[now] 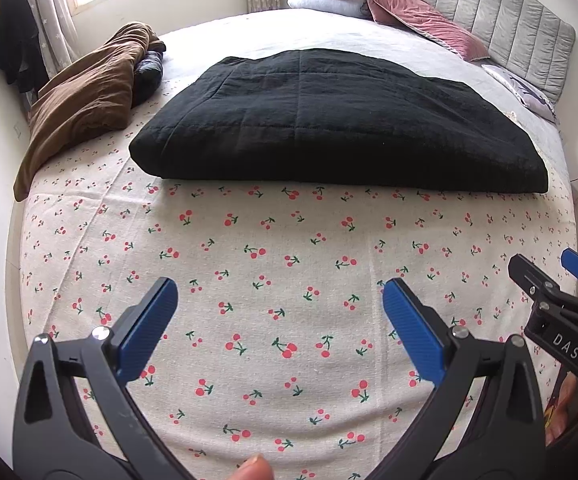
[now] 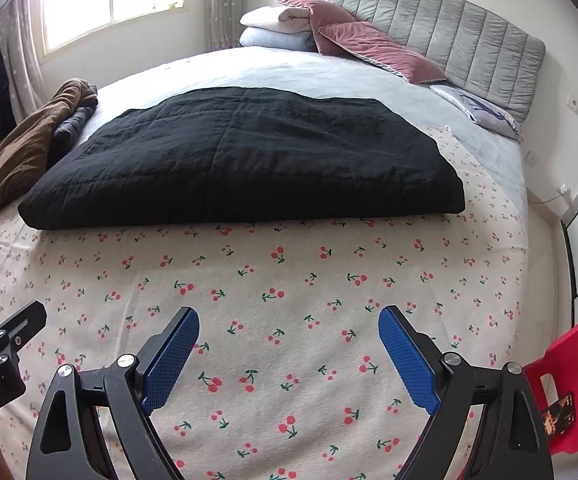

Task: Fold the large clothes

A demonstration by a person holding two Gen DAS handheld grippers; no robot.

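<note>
My left tool [image 1: 279, 320] and right tool [image 2: 289, 346] are both spread apart, holding nothing. The black quilted garment [image 2: 241, 160] lies folded on the bed [image 2: 309, 300]; I should grip its near corners evenly.

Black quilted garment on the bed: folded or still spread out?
Folded. The black quilted garment lies as a thick, compact rectangle with a rounded doubled near edge on the cherry-print sheet.

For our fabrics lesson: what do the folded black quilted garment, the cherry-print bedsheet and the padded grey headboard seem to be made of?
Folded black quilted garment: probably padded matte woven cloth; stitched squares and a puffy edge show.
Cherry-print bedsheet: likely cotton or linen weave, matte, with a slightly grainy surface and flat creases.
Padded grey headboard: apparently upholstered fabric over foam, soft matte, with vertical stitched channels.
</note>
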